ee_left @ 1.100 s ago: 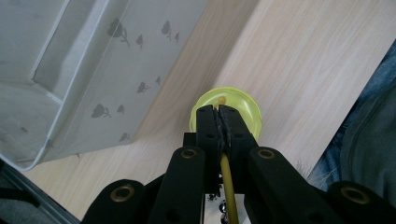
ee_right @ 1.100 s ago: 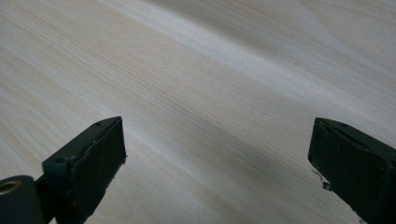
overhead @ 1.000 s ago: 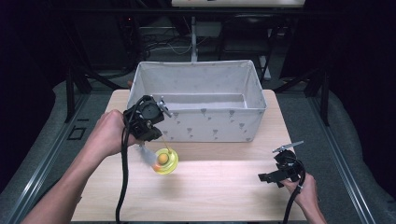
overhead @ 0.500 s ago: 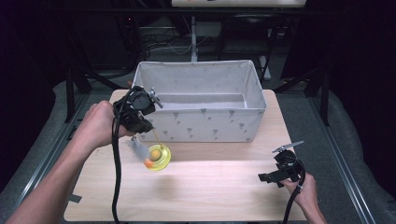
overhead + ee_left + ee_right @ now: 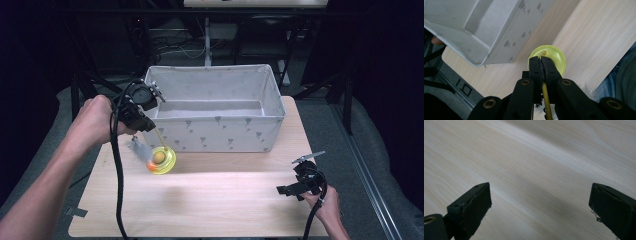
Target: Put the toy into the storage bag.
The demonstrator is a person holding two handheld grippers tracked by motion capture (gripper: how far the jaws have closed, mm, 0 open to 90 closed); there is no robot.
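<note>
In the high view, the left gripper is hanging above the left part of the wooden table, just in front of the near left corner of the grey fabric bin, and its jaws are clamping the thin yellow stick of a cat toy. The stick is slanting down from the jaws to a yellow disc with an orange ball at its middle, and a grey feather is dangling just left of the disc; whether the disc is touching the table cannot be told. The right gripper is sitting low at the near right corner of the table, well apart from the toy, with its jaws pointing left. In the left gripper view, the left gripper is pressing its two black jaws together on the yellow stick, which is running up between them, and the yellow disc is showing just past the jaw tips, near the bin's corner. In the right gripper view, the right gripper is holding its jaws wide apart over bare pale wood, with nothing between them.
</note>
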